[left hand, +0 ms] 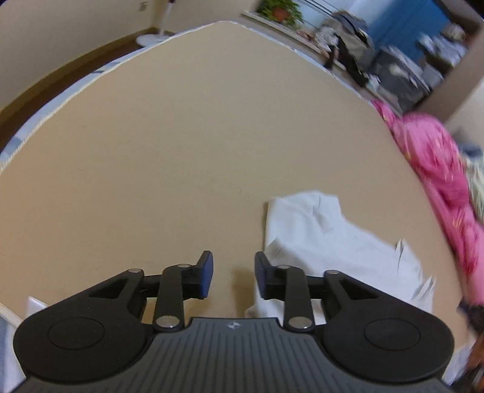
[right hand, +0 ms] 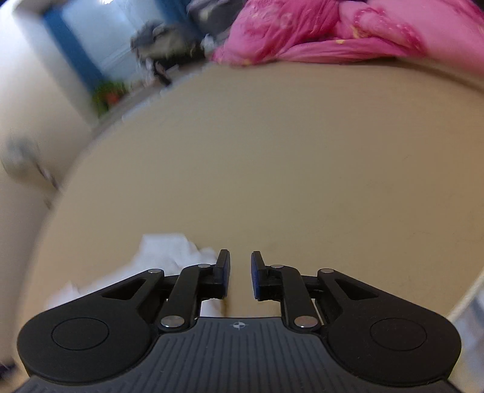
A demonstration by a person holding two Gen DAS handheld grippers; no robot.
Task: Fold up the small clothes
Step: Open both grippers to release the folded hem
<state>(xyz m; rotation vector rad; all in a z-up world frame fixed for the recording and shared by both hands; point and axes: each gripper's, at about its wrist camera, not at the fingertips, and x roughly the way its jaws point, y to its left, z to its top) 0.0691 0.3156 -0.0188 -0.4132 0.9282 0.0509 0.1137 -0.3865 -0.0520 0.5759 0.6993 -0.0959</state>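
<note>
A small white garment (left hand: 329,241) lies crumpled on the tan surface (left hand: 181,151), at the lower right of the left wrist view. My left gripper (left hand: 233,275) is open and empty, just left of the garment's near edge, with its right finger over the cloth. In the right wrist view the same white garment (right hand: 169,251) lies at the lower left, partly behind my left finger. My right gripper (right hand: 240,275) is open with a narrow gap, empty, over bare tan surface (right hand: 287,166).
A pink quilt (left hand: 438,169) is heaped along the surface's right edge; it also fills the top of the right wrist view (right hand: 348,30). Beyond the far edge are a fan base (left hand: 151,37), a potted plant (left hand: 279,10) and dark clutter (left hand: 393,72).
</note>
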